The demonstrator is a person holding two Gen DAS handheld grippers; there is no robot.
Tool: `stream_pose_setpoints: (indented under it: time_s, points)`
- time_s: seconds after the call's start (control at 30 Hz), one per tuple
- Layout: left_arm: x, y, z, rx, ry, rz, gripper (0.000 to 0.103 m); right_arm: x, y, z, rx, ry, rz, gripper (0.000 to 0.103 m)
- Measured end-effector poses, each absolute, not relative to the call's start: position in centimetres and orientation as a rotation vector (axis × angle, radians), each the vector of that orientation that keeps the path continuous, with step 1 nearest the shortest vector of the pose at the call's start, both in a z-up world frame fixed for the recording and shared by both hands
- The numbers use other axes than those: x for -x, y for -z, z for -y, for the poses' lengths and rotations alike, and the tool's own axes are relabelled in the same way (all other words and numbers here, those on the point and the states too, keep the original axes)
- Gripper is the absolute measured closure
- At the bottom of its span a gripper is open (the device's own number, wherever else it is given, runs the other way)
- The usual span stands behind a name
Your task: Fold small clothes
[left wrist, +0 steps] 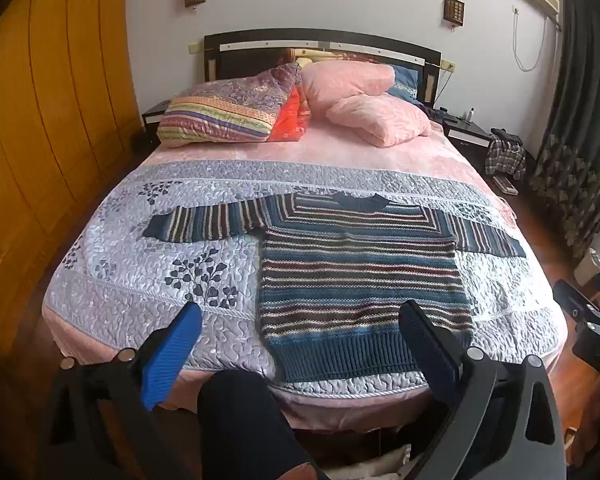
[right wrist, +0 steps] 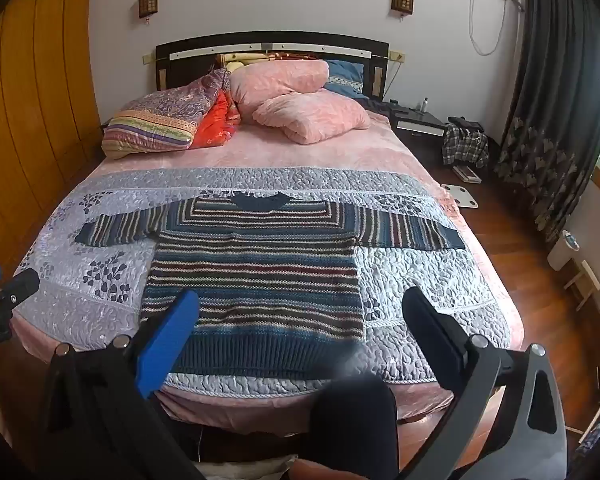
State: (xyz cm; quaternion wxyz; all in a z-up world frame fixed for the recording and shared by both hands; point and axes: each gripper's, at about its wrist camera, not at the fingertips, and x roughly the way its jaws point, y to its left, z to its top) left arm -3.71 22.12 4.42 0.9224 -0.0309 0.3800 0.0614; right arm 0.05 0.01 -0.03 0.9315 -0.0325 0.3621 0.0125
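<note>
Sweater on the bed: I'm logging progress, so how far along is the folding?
Done: the sweater lies spread flat on the quilt, both sleeves out to the sides. In hand: nothing; the left gripper and right gripper hover at the foot of the bed, jaws open and empty. Left: every fold, sleeves and body; none has been made.

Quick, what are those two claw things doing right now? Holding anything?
Left gripper: jaws open, holding nothing, above the striped sweater.
Right gripper: jaws open, holding nothing.
</note>
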Motion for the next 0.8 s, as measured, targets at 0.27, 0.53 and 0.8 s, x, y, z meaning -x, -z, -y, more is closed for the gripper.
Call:
stream_pose_setpoints:
  time_s: [0.27, 0.53, 0.8]
  points:
    - [3.78, -4.36, -22.11, 0.068, -0.123, -0.778, 0.004, -0.08, 0.09, -0.03, 0.069, -0.021, -0.731, 0.003]
    - [3.8, -4.21, -22.27, 0.065, -0.125, -0.779, 0.004, -0.07, 0.26, 0.2, 0.066, -0.022, -0.73, 0.003]
    - [3.81, -4.29, -22.32, 0.063, -0.126, -0.778, 0.004, -0.06, 0.3, 0.14, 0.066, -0.021, -0.731, 0.003]
